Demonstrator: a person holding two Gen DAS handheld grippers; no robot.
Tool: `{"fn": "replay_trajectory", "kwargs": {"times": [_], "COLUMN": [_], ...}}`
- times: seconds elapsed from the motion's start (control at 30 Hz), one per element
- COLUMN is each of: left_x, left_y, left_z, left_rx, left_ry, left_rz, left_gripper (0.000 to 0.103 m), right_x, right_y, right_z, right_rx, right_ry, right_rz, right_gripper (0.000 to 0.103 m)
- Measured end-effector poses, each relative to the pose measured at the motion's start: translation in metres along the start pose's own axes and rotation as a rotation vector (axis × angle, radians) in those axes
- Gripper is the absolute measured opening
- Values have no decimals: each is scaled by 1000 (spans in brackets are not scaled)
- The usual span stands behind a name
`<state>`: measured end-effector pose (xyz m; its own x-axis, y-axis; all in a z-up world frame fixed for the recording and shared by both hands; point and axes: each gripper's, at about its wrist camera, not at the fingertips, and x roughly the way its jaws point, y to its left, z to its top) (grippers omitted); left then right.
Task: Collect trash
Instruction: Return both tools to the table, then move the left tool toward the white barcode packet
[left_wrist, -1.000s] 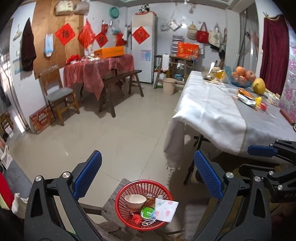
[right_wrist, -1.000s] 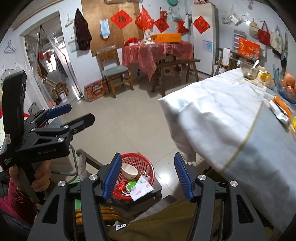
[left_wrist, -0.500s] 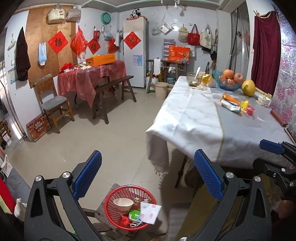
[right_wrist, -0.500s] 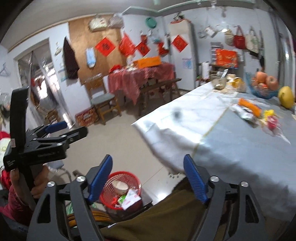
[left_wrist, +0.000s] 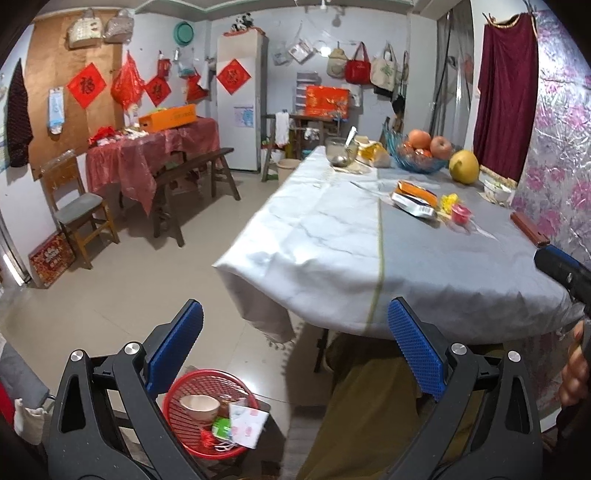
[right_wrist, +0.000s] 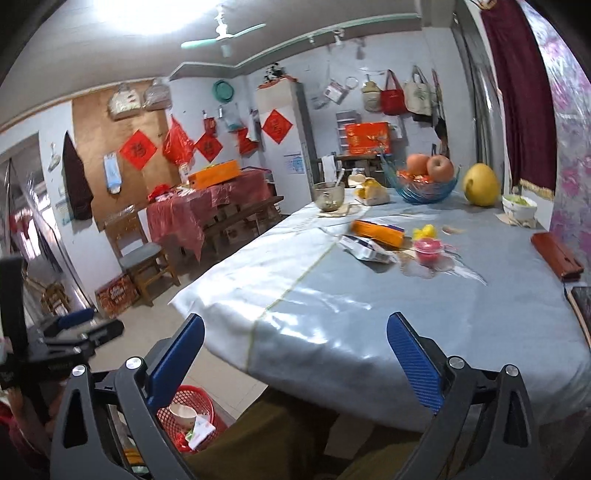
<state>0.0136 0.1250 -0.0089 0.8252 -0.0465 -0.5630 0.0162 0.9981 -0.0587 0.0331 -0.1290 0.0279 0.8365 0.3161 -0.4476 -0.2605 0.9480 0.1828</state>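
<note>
Down low, the red basket (left_wrist: 210, 417) sits on a dark little stool beside the table's near corner; inside it lie a pale bowl (left_wrist: 199, 402), a white printed wrapper (left_wrist: 247, 422) leaning over the rim, a green scrap and a tangle of red and white string; from the right wrist view the same basket (right_wrist: 188, 417) peeks out behind the left blue pad.

Up on the table (right_wrist: 369, 314), draped in a white and grey cloth, trash waits well beyond the basket, near the middle of the cloth: an orange packet (right_wrist: 376, 229), a white crumpled packet (right_wrist: 365, 249) just beside it, a yellow scrap (right_wrist: 424, 232) and a small red cup (right_wrist: 428, 251) on clear film; farther along the table stand a glass bowl with a spoon, a blue fruit bowl (right_wrist: 424, 188) and a big yellow pomelo (right_wrist: 480, 184).

The left gripper (left_wrist: 295, 354) hangs over the floor between the basket and the table edge, jaws spread wide, nothing between the blue pads; the right gripper (right_wrist: 295, 362) points at the table's near edge, its jaws have just been opening and now stand fully apart, empty too; the person's olive trousers fill the bottom of both views.

Past the table's left side there is a wooden chair (left_wrist: 77, 210), a bench and a second table under a red cover.
</note>
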Motion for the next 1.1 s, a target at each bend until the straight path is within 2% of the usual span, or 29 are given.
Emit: {"fn": "replay_trajectory", "kwargs": {"times": [0.13, 0.5, 0.73, 1.1], "left_x": [23, 79, 123, 196], "left_y": [-10, -26, -34, -100], "left_z": [4, 29, 45, 89], "left_rx": [8, 13, 20, 107], "left_ry": [28, 58, 110, 150], "left_rz": [-13, -27, -56, -148], "left_gripper": [96, 96, 96, 96], "right_x": [11, 60, 87, 109], "right_y": [-23, -70, -109, -173], "right_z": [5, 29, 30, 20], "right_rx": [21, 108, 137, 165], "right_ry": [-9, 9, 18, 43], "right_rz": [-59, -140, -241, -396], "right_gripper": [97, 97, 97, 97]}}
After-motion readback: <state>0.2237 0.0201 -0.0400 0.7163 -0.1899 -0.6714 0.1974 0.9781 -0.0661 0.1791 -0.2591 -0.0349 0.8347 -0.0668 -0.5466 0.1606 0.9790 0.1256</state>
